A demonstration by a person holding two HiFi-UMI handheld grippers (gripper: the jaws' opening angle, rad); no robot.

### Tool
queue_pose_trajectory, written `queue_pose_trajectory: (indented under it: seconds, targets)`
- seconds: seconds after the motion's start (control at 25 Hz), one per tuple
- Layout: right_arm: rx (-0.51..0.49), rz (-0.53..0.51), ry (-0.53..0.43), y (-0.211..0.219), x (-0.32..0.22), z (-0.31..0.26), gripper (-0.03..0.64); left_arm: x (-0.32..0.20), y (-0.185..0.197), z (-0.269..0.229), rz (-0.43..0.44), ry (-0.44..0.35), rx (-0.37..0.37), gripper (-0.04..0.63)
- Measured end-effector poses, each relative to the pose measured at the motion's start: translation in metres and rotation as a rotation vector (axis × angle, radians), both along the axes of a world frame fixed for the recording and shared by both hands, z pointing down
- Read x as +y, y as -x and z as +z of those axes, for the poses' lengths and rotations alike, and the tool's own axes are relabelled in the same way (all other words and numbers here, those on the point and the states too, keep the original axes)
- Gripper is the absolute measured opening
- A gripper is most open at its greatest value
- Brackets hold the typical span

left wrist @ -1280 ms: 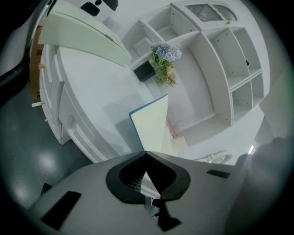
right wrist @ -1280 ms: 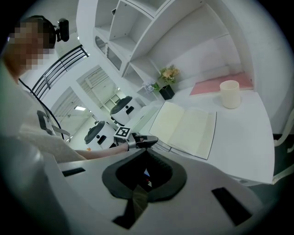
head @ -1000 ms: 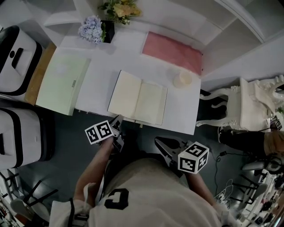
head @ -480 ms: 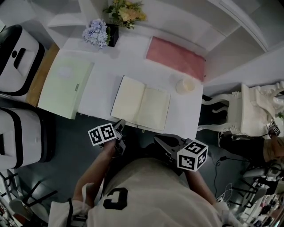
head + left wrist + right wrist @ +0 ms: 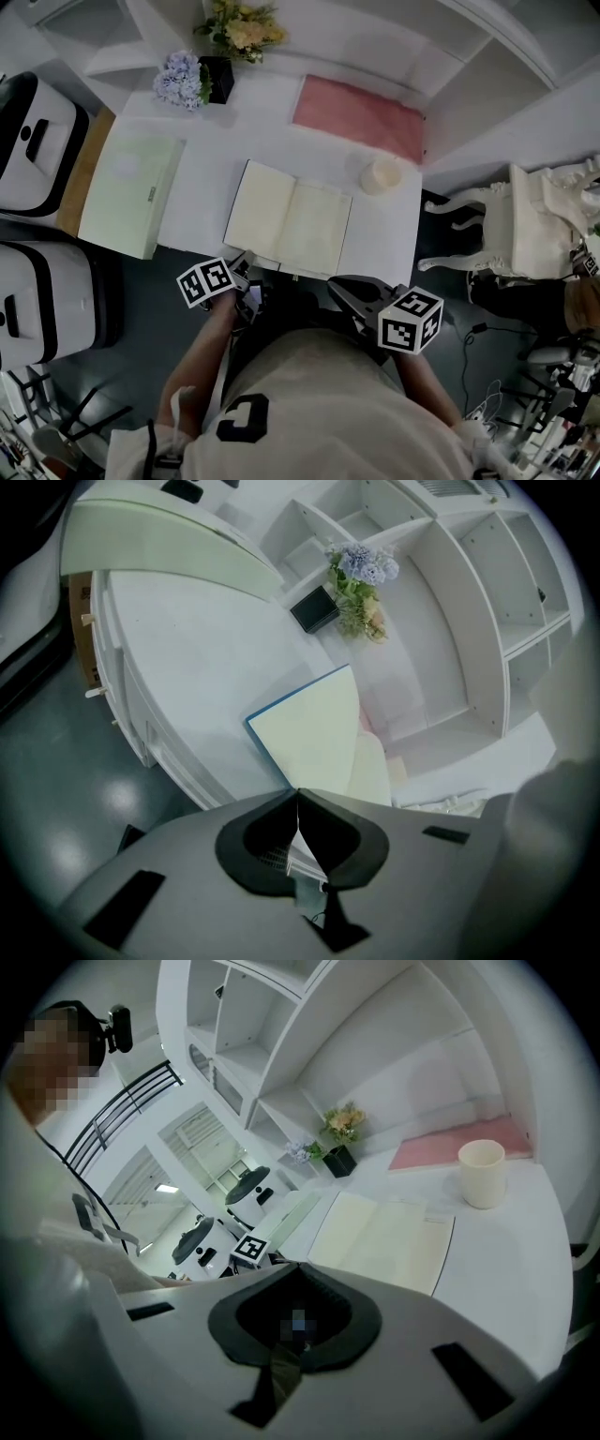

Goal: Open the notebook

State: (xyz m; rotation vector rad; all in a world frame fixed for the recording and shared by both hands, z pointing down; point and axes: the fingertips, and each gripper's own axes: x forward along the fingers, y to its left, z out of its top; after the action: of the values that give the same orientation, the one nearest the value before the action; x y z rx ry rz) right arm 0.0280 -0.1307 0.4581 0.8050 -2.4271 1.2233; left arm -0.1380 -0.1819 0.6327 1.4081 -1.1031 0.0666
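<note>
The notebook (image 5: 291, 223) lies open and flat on the white table (image 5: 216, 141), close to its near edge, with both cream pages facing up and a dark cover edge showing along the left side. Both grippers are held off the table on the person's side, just short of that near edge. The left gripper (image 5: 242, 274) sits just beside the notebook's near-left corner, and its own view looks up along the left page. Its jaws are closed tip to tip. A pale layered edge shows through the hollow behind the tips, possibly the notebook's pages or the table's rim; it is hard to tell which. The right gripper (image 5: 339, 291) is near the notebook's near-right corner but apart from it, and its jaws also meet at the tips with nothing between them. Beyond the notebook's far-right corner stands a cream cup (image 5: 380, 174), with a pink mat (image 5: 359, 114) behind it. A pale green folder (image 5: 127, 192) lies well to the left.
</note>
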Motion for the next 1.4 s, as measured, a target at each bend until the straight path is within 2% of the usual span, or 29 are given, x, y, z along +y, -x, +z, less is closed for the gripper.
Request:
queue_pose_trajectory:
  seconds: [0.16, 0.32, 0.64, 0.92, 1.4]
  targets:
    - [-0.007, -0.03, -0.015, -0.009, -0.004, -0.005, 0.023, -0.002, 0.002, 0.0, -0.034, 0.017, -0.018, 0.015]
    - [-0.04, -0.002, 0.005, -0.023, -0.007, -0.005, 0.023, -0.005, 0.0, 0.001, -0.042, 0.024, -0.028, 0.015]
    - [-0.062, -0.007, 0.028, -0.025, -0.006, -0.003, 0.023, -0.005, 0.001, 0.0, -0.05, 0.026, -0.03, 0.014]
    - [-0.062, -0.044, 0.052, -0.012, 0.001, 0.001, 0.023, -0.005, 0.0, -0.001, -0.032, 0.009, -0.044, 0.014]
    - [-0.024, -0.065, 0.059, 0.015, 0.016, 0.016, 0.023, -0.006, 0.0, -0.002, -0.001, -0.01, -0.023, 0.014]
